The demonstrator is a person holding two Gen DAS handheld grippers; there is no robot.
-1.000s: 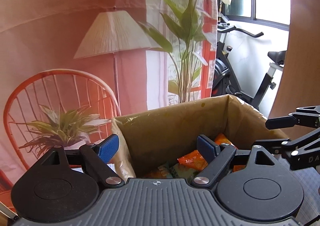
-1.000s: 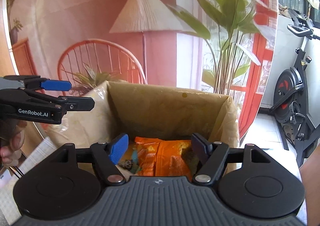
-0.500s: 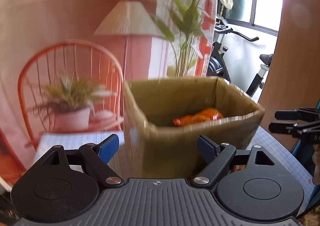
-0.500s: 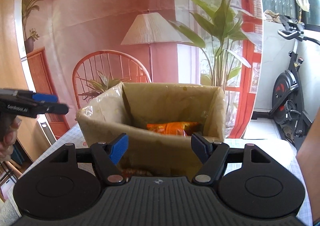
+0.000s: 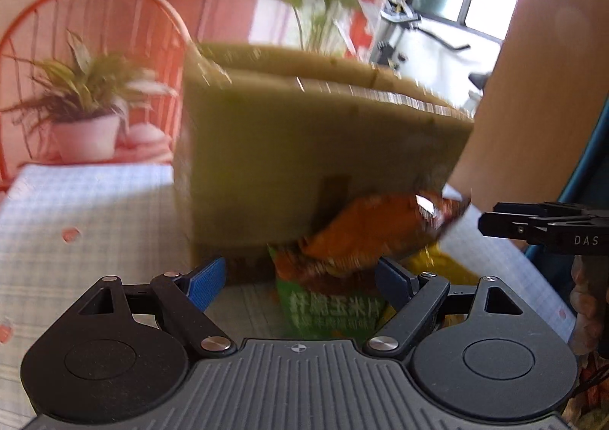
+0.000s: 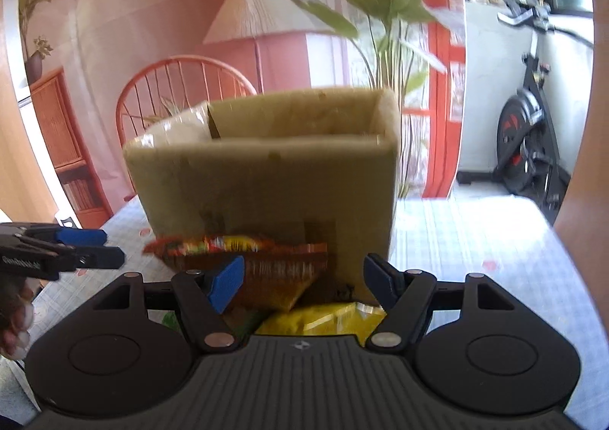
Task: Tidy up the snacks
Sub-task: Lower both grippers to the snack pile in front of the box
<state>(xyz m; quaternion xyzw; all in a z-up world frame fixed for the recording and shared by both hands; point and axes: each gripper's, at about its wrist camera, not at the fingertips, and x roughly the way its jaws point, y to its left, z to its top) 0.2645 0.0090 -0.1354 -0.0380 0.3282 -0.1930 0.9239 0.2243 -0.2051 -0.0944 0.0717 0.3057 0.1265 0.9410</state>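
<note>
Descent is the main change: a second ago both cameras looked down into the cardboard box (image 5: 323,148) and saw orange packets inside it, and now we see only its near outer wall, with the rim above our view. So both hands have come down from over the box to the table (image 5: 87,209) in front of it.

Our left gripper (image 5: 300,277) is spread wide with nothing between the pads, as it was a second ago. Our right gripper (image 6: 304,277) is also spread and holds nothing.

The snacks that remain lie in a small pile on the table, close against the near wall of the box. An orange bag (image 5: 377,228) lies on top, leaning toward the right; a green bag (image 5: 331,312) with white letters is under it, nearest to the left gripper; a yellow bag (image 6: 323,319) is lowest and nearest to the right gripper. In the right view the orange bag is partly behind the left blue pad.

We judge that some packets are already placed and that the next pick starts here. The picture is blurred, so exact contact between the bags we cannot tell.
</note>
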